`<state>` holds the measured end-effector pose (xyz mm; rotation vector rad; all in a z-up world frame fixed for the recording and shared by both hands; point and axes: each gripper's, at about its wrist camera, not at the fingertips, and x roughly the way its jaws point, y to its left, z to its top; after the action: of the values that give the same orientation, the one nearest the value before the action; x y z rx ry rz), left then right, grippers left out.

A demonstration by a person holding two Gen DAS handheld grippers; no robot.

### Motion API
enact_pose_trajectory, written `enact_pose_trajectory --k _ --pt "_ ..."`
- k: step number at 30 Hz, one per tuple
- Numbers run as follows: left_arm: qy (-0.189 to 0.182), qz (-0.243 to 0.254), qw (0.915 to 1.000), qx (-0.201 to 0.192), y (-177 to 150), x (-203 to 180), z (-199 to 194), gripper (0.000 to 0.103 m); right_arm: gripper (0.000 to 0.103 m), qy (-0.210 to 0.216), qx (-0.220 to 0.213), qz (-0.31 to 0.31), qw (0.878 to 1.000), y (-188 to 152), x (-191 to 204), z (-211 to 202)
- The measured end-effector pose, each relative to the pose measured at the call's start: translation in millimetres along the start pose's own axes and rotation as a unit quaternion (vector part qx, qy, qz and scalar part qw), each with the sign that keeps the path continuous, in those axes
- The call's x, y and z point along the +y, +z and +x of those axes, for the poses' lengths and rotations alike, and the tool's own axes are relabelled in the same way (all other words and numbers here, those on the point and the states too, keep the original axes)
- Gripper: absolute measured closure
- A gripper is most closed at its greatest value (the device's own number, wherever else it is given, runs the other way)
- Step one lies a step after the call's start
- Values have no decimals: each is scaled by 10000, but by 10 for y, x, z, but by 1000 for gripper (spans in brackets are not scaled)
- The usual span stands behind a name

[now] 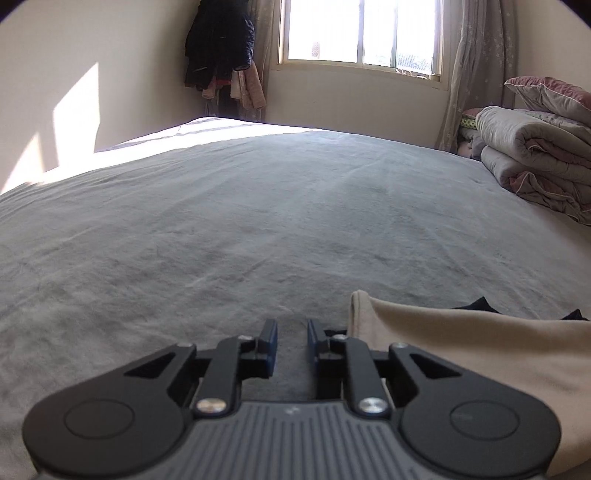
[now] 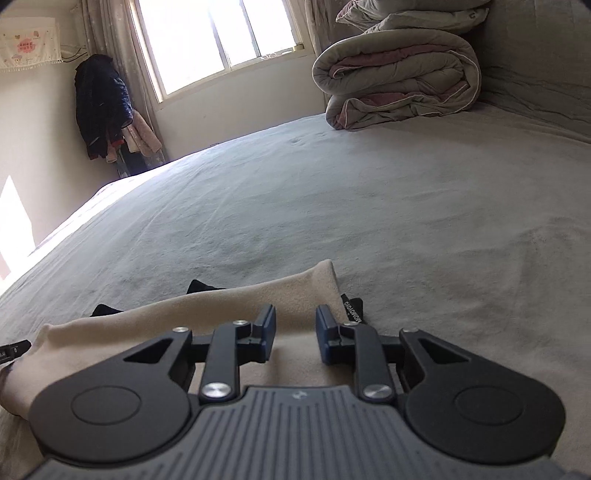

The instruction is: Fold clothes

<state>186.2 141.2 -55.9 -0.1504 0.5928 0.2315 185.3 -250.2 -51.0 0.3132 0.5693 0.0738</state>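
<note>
A cream garment lies folded on the grey bed, with black parts poking out along its far edge. In the left wrist view my left gripper hovers just left of the garment's left end, open, with only the sheet showing in the narrow gap. In the right wrist view the same cream garment stretches leftward under my right gripper, which is open above its right end and grips nothing. A black strap with lettering sticks out beside the right finger.
The grey bed sheet spreads far ahead. A rolled grey and pink quilt sits at the bed's far right, against the headboard. Dark coats hang in the corner beside the window.
</note>
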Motion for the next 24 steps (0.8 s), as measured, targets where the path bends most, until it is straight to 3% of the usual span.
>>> enact_pose_trajectory --k 4,10,16,22,24 --pt "-344 -816 9954 363 36 327 -154 73 62 83 105 160 9998 24 -37 -219" --pt "-929 -1731 9772 811 -24 557 -368 55 54 259 329 724 9965 -3 -171 -490" --pt "-1445 -2425 9502 1319 -230 593 -464 36 47 358 558 1497 9865 -110 -323 -673" --pt "-1927 -3100 9113 1906 -513 469 -352 34 45 688 1028 2427 9622 -332 -397 -655" --pt "-1956 -3245 9067 1855 -566 414 -322 34 45 860 1069 2675 9537 -415 -389 -617"
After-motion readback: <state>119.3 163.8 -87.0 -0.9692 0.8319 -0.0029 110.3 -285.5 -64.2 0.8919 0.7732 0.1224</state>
